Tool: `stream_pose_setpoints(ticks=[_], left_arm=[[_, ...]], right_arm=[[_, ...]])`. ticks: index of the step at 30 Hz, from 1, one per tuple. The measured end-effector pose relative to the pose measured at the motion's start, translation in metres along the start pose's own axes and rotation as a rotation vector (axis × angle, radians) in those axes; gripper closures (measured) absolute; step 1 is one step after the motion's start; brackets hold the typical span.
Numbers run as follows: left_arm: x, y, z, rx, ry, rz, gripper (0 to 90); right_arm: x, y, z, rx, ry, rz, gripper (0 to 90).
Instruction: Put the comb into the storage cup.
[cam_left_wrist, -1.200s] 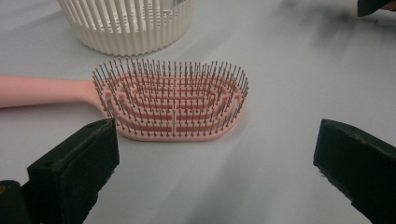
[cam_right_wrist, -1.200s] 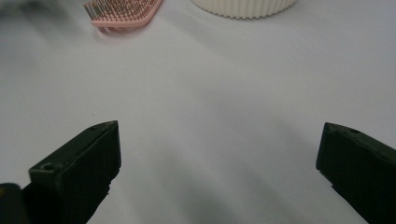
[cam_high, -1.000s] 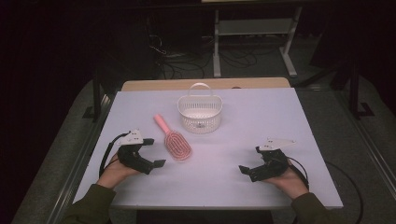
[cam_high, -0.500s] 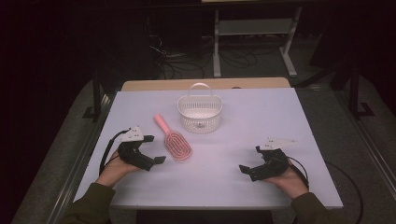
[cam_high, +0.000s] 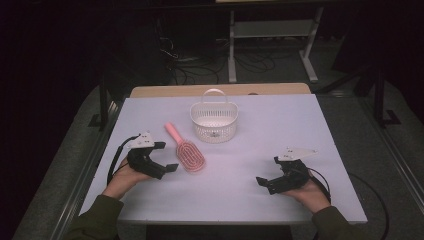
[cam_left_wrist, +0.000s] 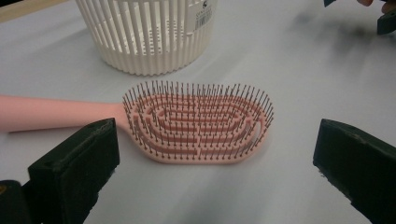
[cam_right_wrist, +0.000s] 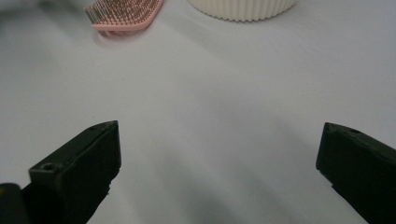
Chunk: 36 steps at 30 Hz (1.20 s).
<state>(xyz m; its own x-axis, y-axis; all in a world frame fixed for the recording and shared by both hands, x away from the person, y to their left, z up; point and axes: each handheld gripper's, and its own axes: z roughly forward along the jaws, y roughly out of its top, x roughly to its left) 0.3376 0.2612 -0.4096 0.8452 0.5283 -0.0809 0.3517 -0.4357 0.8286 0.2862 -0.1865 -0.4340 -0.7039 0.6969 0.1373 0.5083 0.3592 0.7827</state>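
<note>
Our left gripper (cam_high: 167, 167), jaws spread, sits just beside the pink hairbrush (cam_high: 189, 156) lying bristles-up near the white basket (cam_high: 214, 121). We judge the hairbrush light and stiff (bristles springy), best pinched across its smooth handle (cam_left_wrist: 51, 112).

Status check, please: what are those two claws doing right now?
Left gripper open, facing pink hairbrush. Right gripper open, idle. Brush beside white basket. Nothing between.

**Quick headcount on the table**

One pink hairbrush (cam_high: 186, 152), bristles up. One white slatted basket (cam_high: 213, 120) with a single loop handle. Two handheld grippers: left gripper (cam_high: 161, 170) and right gripper (cam_high: 267, 183), two black fingers (cam_left_wrist: 74, 170) apiece, so four total. One white table (cam_high: 280, 125) under it all. Two hands, two sleeves.
</note>
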Motion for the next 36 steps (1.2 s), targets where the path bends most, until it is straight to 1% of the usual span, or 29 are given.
stream_pose_setpoints(ticks=[16,27,35,36], left_arm=[[0.005,0.008,0.003,-0.015,0.004,-0.003,0.2],[0.008,0.013,0.005,-0.017,0.003,-0.003,0.2],[0.014,0.018,0.005,-0.024,0.012,-0.005,0.3],[0.014,0.018,0.005,-0.03,0.012,-0.011,0.3]], right_arm=[[-0.001,0.0,-0.001,-0.006,0.003,0.006,0.0],[-0.001,0.0,-0.001,-0.006,0.007,0.008,0.0],[-0.001,0.0,-0.001,-0.007,0.007,0.01,0.0],[-0.001,0.0,-0.001,-0.009,0.008,0.011,0.0]])
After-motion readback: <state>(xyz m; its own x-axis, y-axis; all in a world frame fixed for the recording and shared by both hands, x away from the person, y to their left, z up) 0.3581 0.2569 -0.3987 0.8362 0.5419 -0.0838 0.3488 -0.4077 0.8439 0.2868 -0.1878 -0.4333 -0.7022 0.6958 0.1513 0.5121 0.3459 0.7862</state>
